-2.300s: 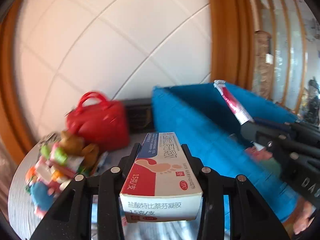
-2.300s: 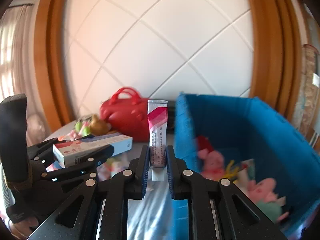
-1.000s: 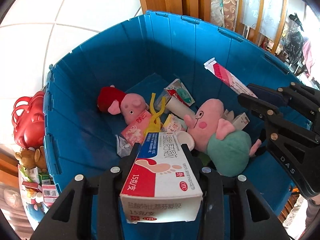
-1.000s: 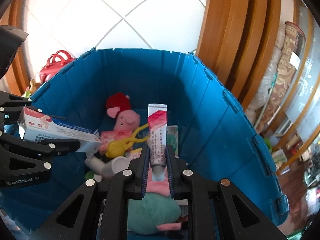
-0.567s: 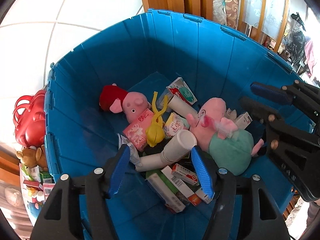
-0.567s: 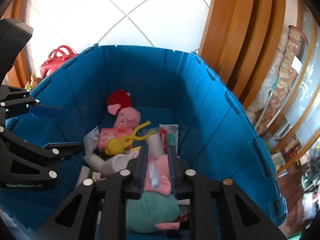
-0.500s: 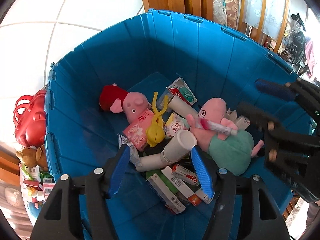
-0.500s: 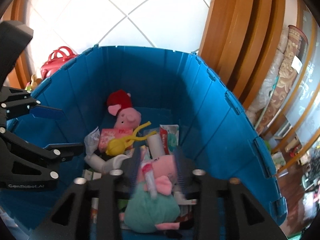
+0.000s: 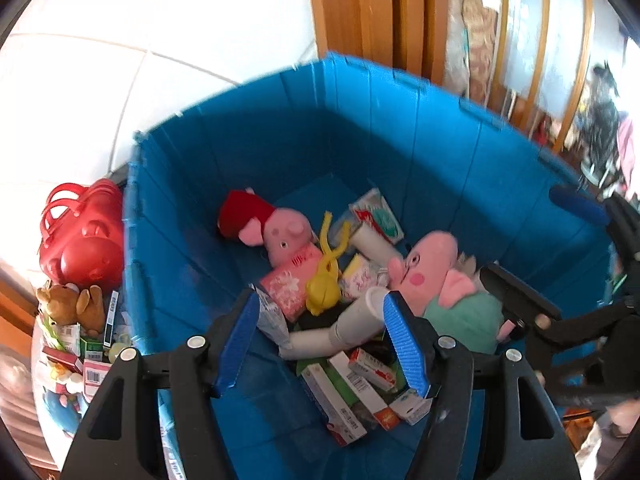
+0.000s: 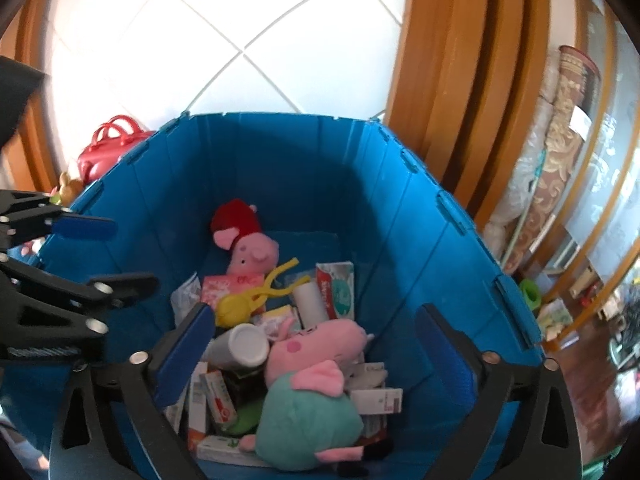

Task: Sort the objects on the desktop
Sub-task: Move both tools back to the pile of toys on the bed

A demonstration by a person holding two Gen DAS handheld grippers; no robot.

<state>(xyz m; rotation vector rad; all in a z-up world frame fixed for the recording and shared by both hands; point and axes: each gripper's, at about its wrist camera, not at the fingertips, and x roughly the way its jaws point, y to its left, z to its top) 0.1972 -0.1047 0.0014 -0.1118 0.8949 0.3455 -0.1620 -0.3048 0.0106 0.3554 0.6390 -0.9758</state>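
While both grippers tilt down over the blue bin (image 9: 400,152), left gripper (image 9: 320,340) and right gripper (image 10: 316,344) gape empty, the right's jaws just widened; boxes (image 9: 352,384) probably lie below them.

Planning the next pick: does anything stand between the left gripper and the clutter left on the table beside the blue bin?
Yes. The left gripper, open and empty, hangs over the inside of the blue plastic bin. The bin's left wall stands between it and the small boxes, brown teddy bear and red handbag outside.
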